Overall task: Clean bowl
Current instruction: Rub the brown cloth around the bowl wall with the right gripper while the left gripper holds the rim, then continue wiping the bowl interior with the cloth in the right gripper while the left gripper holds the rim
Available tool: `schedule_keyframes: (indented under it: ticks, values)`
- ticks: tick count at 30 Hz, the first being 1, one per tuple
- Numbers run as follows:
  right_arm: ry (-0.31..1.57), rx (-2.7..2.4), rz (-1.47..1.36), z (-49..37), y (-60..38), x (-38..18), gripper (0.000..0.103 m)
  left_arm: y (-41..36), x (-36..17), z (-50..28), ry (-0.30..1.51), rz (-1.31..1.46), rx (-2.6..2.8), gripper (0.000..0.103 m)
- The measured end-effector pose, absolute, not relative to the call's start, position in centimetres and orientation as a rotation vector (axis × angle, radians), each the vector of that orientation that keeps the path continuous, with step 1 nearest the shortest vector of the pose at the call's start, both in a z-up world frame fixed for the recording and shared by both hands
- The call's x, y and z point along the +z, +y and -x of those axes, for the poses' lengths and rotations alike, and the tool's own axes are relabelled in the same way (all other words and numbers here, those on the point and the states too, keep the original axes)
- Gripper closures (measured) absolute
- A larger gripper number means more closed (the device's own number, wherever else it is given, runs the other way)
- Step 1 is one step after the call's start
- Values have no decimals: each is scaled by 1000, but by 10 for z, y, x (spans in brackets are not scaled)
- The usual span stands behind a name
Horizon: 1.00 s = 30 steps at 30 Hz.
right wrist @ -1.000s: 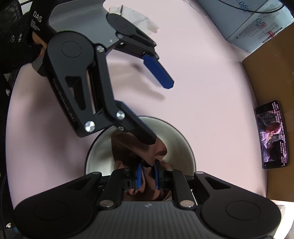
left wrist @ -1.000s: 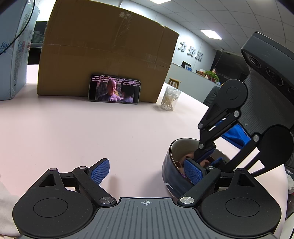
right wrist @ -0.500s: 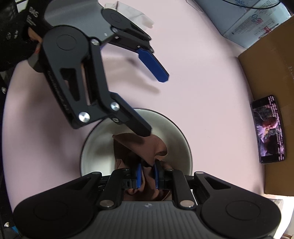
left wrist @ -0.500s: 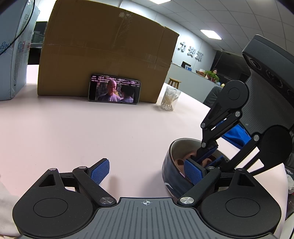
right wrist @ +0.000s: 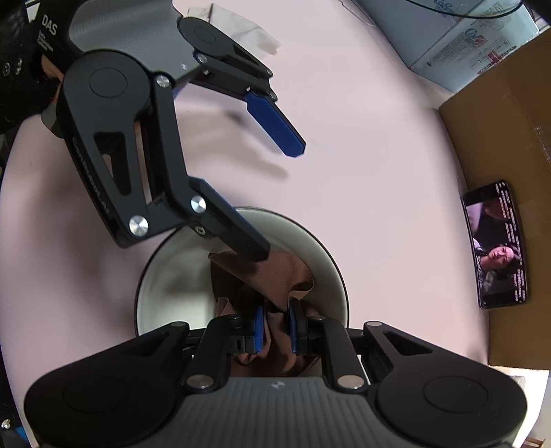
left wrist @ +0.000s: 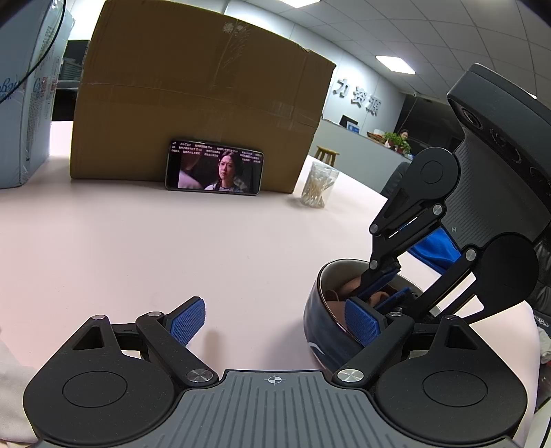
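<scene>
A dark blue bowl (left wrist: pixel 322 317) with a pale inside (right wrist: pixel 172 286) stands on the pink table. My right gripper (right wrist: pixel 275 325) is shut on a brown cloth (right wrist: pixel 275 272) and holds it down inside the bowl; it also shows in the left wrist view (left wrist: pixel 382 293). My left gripper (left wrist: pixel 275 320) is open wide. Its right finger (left wrist: pixel 361 320) reaches over the bowl's rim, its left finger (left wrist: pixel 187 320) stays outside above the table. From the right wrist view the left gripper's fingers (right wrist: pixel 275 131) straddle the bowl's near wall.
A large cardboard box (left wrist: pixel 203 113) stands at the back with a phone (left wrist: pixel 213 169) playing video leaning on it. A jar of cotton swabs (left wrist: pixel 318 184) is right of the box. A pale blue carton (left wrist: pixel 20 113) is far left. A white cloth (right wrist: pixel 241 27) lies behind the left gripper.
The right gripper with the brown cloth has shifted slightly inside the bowl. The left gripper has stayed open across the rim. The phone's picture has changed.
</scene>
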State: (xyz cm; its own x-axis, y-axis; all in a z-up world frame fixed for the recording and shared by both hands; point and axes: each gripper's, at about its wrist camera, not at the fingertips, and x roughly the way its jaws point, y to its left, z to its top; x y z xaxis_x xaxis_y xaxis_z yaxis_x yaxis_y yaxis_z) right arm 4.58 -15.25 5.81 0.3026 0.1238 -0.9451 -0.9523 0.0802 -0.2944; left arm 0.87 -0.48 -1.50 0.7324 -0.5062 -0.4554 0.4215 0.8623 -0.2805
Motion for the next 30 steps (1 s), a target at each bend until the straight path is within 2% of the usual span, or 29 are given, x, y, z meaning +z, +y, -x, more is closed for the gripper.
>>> schedule_keyframes:
  ticks: [30]
  values:
    - [927,1040,1189,-40,-152,60,88,-5,-15,-8,550,166,-515,13]
